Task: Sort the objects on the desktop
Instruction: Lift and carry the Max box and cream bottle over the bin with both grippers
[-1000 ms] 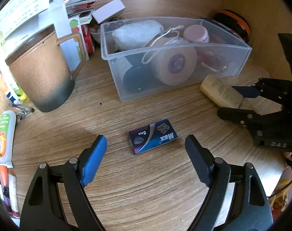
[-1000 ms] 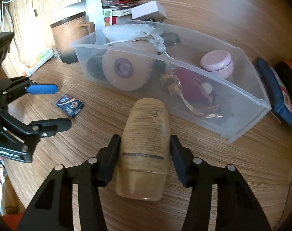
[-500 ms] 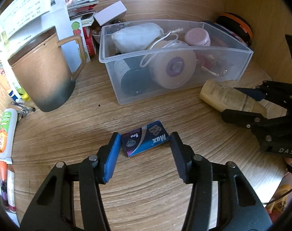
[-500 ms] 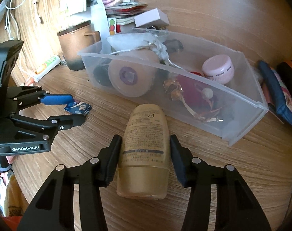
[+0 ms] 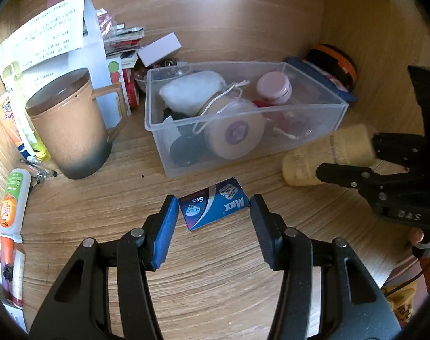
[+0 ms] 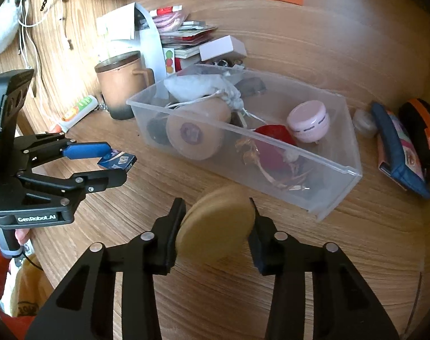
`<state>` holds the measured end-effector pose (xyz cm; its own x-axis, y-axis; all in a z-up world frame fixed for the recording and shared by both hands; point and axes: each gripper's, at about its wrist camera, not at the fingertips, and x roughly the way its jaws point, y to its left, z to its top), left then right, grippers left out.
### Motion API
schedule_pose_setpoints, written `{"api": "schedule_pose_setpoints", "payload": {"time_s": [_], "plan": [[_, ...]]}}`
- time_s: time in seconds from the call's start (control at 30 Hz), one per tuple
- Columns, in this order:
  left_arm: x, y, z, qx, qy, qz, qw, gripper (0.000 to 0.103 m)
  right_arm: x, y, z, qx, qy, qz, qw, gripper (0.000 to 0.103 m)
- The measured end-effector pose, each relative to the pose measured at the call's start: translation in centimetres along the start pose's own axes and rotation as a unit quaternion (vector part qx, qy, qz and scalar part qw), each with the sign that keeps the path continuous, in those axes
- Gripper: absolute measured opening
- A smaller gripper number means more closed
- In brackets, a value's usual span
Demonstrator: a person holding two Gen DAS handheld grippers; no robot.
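My left gripper (image 5: 212, 212) is shut on a small blue "Max" box (image 5: 213, 207) and holds it just above the wooden desk; the box also shows in the right wrist view (image 6: 118, 161). My right gripper (image 6: 216, 221) is shut on a tan bottle (image 6: 216, 228), lifted and tilted so its round base faces the camera; in the left wrist view the bottle (image 5: 325, 154) hangs beside the bin. A clear plastic bin (image 5: 314, 104) sits in the middle, holding a white pouch, a tan roll, a pink jar and red items.
A brown mug (image 5: 70, 124) stands left of the bin, with papers and small boxes (image 5: 158, 48) behind. Tubes and pens (image 5: 12, 198) lie at the left edge. A dark pouch (image 6: 399, 147) and an orange-black object (image 6: 425, 133) lie right of the bin.
My left gripper moved forward and closed on the blue box, lifting it slightly. My right gripper raised the tan bottle off the desk and tipped it up.
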<state>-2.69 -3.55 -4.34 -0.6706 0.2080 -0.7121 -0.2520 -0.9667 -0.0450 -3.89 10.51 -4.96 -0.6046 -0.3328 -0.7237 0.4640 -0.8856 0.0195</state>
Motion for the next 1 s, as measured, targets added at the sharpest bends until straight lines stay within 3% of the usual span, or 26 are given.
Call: {"api": "schedule_pose_setpoints", "payload": {"time_s": [0.07,0.4,0.67,1.0], "plan": [[-0.2,-0.1,-0.1,-0.003,-0.003,-0.003,1.0000,0.052,0.2,-0.2,0.1,0.007,0.004,0.007,1.000,0.026],[-1.1,0.5,0.2,-0.012,-0.022,-0.002,0.9997,0.052,0.1,-0.1,1.0,0.020,-0.015,0.014,1.000,0.024],[-2.7,1.1,2.1,-0.026,-0.052,-0.013,0.9982,0.052,-2.5,0.1,2.2,0.020,-0.046,0.012,0.999,0.024],[-3.7,0.2,5.4,-0.001,-0.074,-0.018,0.9971,0.052,-5.0,-1.1,4.2,0.024,-0.070,0.005,0.997,0.024]]}}
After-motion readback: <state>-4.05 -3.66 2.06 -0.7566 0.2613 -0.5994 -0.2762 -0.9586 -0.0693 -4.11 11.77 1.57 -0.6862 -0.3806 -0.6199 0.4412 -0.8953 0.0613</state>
